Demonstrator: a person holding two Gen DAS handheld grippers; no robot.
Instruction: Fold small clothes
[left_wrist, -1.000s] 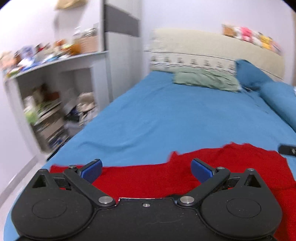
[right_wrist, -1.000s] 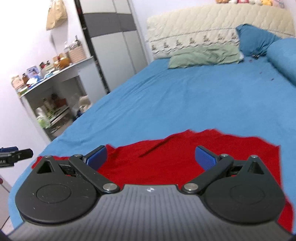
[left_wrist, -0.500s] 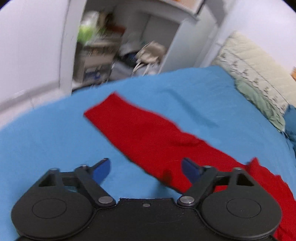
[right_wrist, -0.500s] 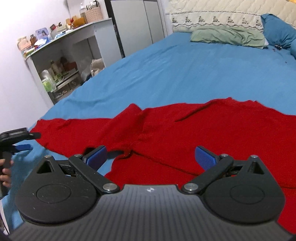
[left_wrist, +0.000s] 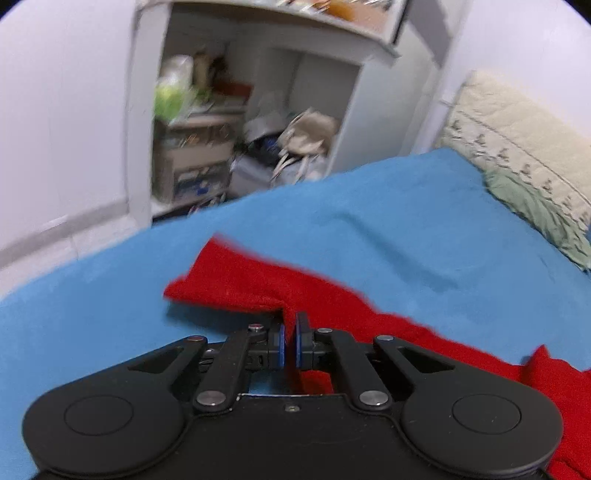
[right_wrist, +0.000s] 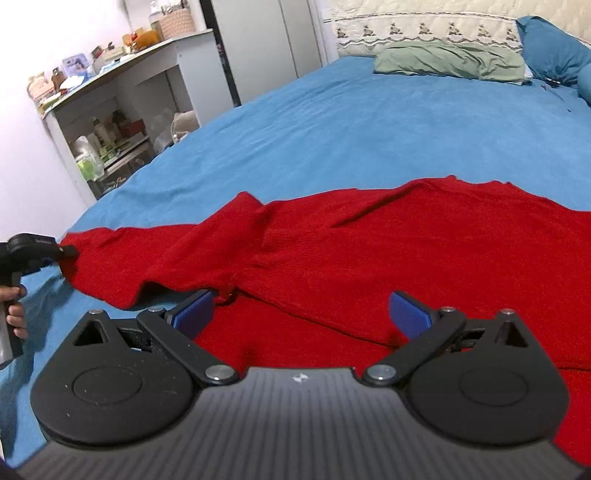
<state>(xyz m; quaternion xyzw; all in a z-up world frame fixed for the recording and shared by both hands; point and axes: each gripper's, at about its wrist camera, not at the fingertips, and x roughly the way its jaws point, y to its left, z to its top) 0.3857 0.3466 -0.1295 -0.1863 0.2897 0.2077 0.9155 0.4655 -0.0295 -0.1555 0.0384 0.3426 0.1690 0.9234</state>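
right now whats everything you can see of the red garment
The red garment is a bright red, knit-looking top spread mostly flat and rumpled on the blue bedsheet. One sleeve stretches out sideways, and the left gripper is shut on its end, lifting it slightly. The right gripper hovers open over the body.

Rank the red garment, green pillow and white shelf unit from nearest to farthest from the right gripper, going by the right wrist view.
1. Red garment: directly under the open right gripper.
2. White shelf unit: off to the left, beside the bed.
3. Green pillow: at the far head of the bed.
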